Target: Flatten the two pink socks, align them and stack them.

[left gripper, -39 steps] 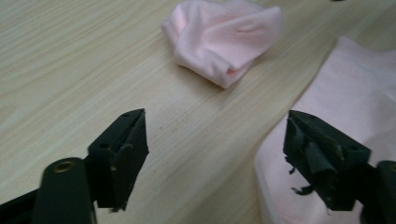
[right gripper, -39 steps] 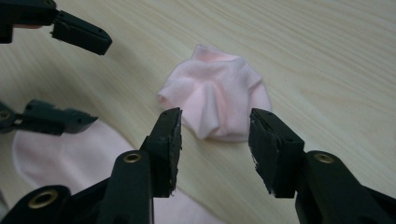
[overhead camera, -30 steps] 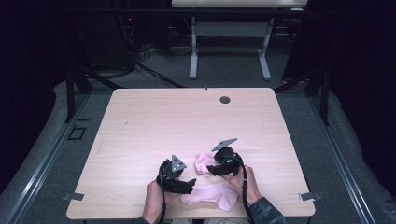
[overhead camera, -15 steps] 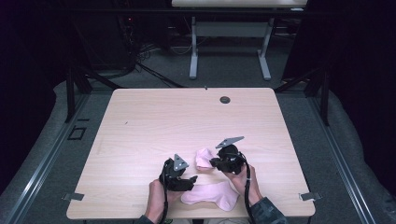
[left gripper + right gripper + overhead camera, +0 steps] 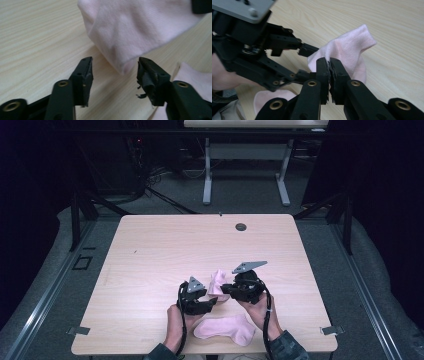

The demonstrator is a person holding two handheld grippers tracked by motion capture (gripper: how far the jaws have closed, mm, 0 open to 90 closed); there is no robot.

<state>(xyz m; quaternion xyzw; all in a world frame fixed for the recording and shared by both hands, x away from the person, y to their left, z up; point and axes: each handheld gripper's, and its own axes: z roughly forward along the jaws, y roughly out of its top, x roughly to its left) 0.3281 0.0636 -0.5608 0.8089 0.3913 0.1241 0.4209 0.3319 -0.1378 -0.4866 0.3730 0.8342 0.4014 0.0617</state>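
Right gripper (image 5: 329,65) jaws clamped tight on raised pink sock (image 5: 352,47). Left gripper (image 5: 113,71) jaws half-open, just been closing around its hanging tip, untouched. High view adds second sock (image 5: 225,329) flat at desk (image 5: 165,245) front edge.

The lifted pink sock (image 5: 130,32) runs off the left gripper view's top edge
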